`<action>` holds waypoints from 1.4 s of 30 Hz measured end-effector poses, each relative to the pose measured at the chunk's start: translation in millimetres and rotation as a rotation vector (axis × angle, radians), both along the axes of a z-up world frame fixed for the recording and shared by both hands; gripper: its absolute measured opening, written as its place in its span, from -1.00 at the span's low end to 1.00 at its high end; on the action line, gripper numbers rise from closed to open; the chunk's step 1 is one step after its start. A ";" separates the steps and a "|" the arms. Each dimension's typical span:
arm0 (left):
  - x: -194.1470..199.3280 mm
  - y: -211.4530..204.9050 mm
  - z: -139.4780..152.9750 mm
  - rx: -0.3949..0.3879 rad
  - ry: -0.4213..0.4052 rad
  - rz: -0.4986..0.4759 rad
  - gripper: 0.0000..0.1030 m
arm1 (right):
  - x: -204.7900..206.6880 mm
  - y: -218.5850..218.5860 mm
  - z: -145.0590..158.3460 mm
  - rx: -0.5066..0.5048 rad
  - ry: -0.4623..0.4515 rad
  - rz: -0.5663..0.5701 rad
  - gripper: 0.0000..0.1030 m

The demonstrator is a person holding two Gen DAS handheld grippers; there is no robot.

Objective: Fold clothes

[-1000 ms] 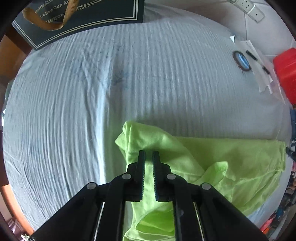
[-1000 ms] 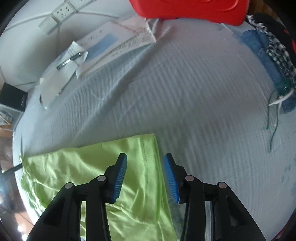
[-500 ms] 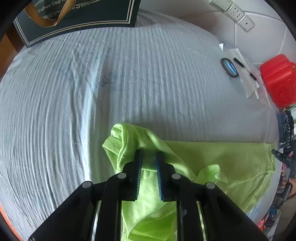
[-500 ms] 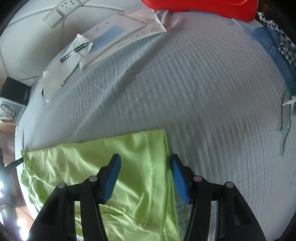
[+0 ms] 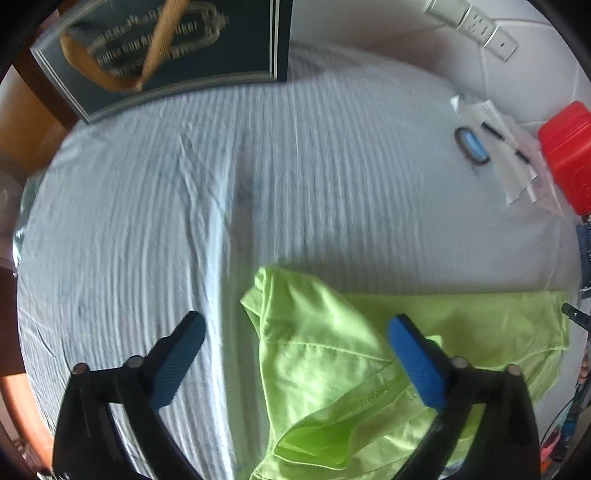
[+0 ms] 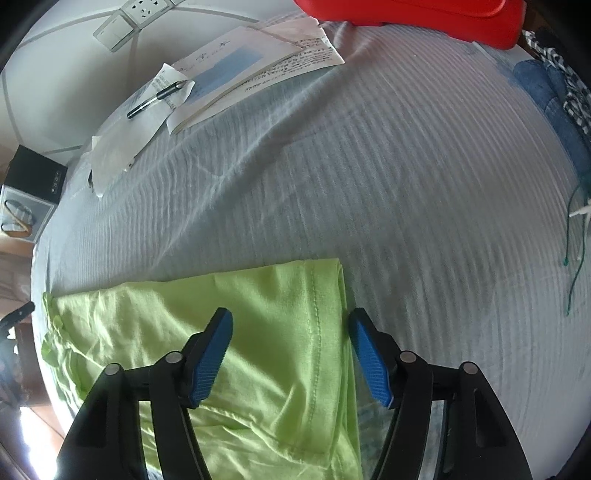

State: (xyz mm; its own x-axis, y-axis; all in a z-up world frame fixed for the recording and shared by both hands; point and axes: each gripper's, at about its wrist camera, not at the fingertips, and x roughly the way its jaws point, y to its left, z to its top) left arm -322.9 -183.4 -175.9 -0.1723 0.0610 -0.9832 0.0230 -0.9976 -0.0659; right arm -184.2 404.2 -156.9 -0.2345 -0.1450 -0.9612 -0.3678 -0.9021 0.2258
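A lime-green garment [image 5: 332,354] lies on the pale striped bed sheet [image 5: 184,206], bunched and partly folded at its left end. My left gripper [image 5: 295,328] is open wide and empty, its blue pads either side of that bunched end. In the right wrist view the garment [image 6: 258,332] lies flat with a stitched hem at its right edge. My right gripper [image 6: 291,325] is open and straddles that hem, holding nothing.
A dark gift bag [image 5: 166,55] with brown handles stands at the far left. Papers and a pen [image 6: 155,99] lie at the back, beside a red case [image 6: 424,14]. Denim clothes [image 6: 554,96] and a green cord [image 6: 576,251] lie at the right.
My left gripper was shut on the garment's left end and has opened wide, letting it drop. My right gripper has opened a little wider over the hem.
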 end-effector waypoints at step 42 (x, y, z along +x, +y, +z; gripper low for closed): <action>86.9 4.1 0.0 0.128 -0.002 -0.179 -0.75 | -89.2 -375.2 -3.0 -0.121 0.102 0.474 -0.61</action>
State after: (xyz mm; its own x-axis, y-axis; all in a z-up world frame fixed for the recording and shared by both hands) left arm -236.0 -179.3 -176.0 -0.1455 0.2149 -0.9657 -0.1533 -0.9692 -0.1926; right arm -273.4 29.0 -159.9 -0.2079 -0.3671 -0.9066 0.1056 -0.9299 0.3523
